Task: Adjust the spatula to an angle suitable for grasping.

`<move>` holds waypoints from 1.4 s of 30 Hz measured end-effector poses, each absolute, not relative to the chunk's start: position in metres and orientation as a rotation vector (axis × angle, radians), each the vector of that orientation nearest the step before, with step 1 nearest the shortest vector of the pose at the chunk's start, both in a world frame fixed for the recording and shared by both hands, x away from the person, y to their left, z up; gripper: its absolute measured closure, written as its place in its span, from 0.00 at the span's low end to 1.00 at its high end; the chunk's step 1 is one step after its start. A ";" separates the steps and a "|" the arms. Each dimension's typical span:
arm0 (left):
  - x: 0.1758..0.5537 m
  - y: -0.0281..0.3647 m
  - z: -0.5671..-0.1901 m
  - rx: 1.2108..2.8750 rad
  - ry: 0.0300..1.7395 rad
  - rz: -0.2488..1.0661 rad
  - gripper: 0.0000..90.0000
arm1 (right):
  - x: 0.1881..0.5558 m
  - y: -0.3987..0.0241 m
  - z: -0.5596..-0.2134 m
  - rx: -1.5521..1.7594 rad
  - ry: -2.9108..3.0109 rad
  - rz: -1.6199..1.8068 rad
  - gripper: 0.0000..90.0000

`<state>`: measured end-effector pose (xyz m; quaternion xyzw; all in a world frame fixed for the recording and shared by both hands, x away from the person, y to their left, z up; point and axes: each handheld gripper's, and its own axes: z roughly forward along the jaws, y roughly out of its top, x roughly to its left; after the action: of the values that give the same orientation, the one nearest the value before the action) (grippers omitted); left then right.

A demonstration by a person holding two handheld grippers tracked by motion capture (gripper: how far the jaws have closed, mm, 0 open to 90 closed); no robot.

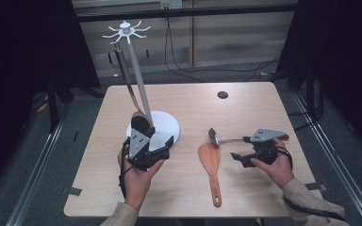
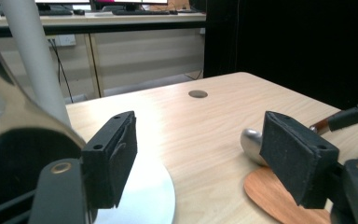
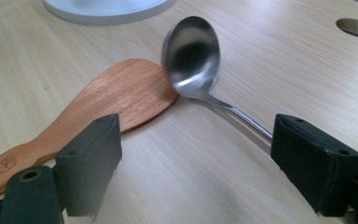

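- My left gripper (image 1: 161, 147) sits low beside the white stand's base (image 1: 167, 123), jaws spread wide with nothing between them; a dark-bowled utensil (image 1: 131, 96) hangs from the hook ring (image 1: 125, 31) right behind it, its bowl touching or nearly touching the gripper body; I cannot tell which.
- My right gripper (image 1: 239, 158) is open too; the jaws hold nothing yet, and the steel ladle's handle (image 3: 242, 122) runs under the pad on that view's right side.
- The ladle (image 1: 224, 138) lies flat on the table (image 1: 245, 101), right of centre; its long axis runs roughly left to right across the high view, bowl (image 3: 191, 51) toward the stand, handle toward my right hand (image 1: 275, 162); the bowl rim touches or overlaps the head of the wooden spatula (image 1: 209, 160).
- The spatula lies just beside it, long axis near to far, broad head away from me, handle pointing back at the table's near edge.
- Risk one: closing on the thin, round handle off-centre, as it sits now, could make it roll or squirt out sideways.
- Risk two: lifting the ladle may drag the bowl across the spatula head and skew it.
- Risk three: pulling my left gripper away carelessly could knock the hanging utensil and set it swinging, or nudge the stand.
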<state>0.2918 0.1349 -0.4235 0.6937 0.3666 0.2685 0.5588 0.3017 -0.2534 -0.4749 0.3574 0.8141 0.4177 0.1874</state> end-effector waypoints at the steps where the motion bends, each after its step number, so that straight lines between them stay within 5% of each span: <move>1: 0.291 0.135 -0.425 1.639 0.859 0.628 0.29 | 0.302 -0.253 -0.475 1.006 2.291 1.176 0.19; 11: 0.289 0.137 -0.434 1.661 0.886 0.630 0.26 | 0.315 -0.270 -0.480 1.121 2.218 1.079 0.59; 14: 0.290 0.140 -0.436 1.664 0.899 0.637 0.26 | 0.317 -0.275 -0.485 1.180 2.212 1.014 0.84; 19: 0.291 0.139 -0.439 1.677 0.899 0.622 0.26 | 0.321 -0.279 -0.490 1.198 2.195 0.957 0.99; 42: 0.292 0.140 -0.443 1.685 0.912 0.608 0.26 | 0.364 -0.283 -0.508 1.269 2.159 0.832 1.00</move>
<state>0.2922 0.1403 -0.4426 0.7075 0.3831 0.2555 0.5361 0.3640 -0.2831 -0.5077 0.4659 0.7923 0.3056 0.2487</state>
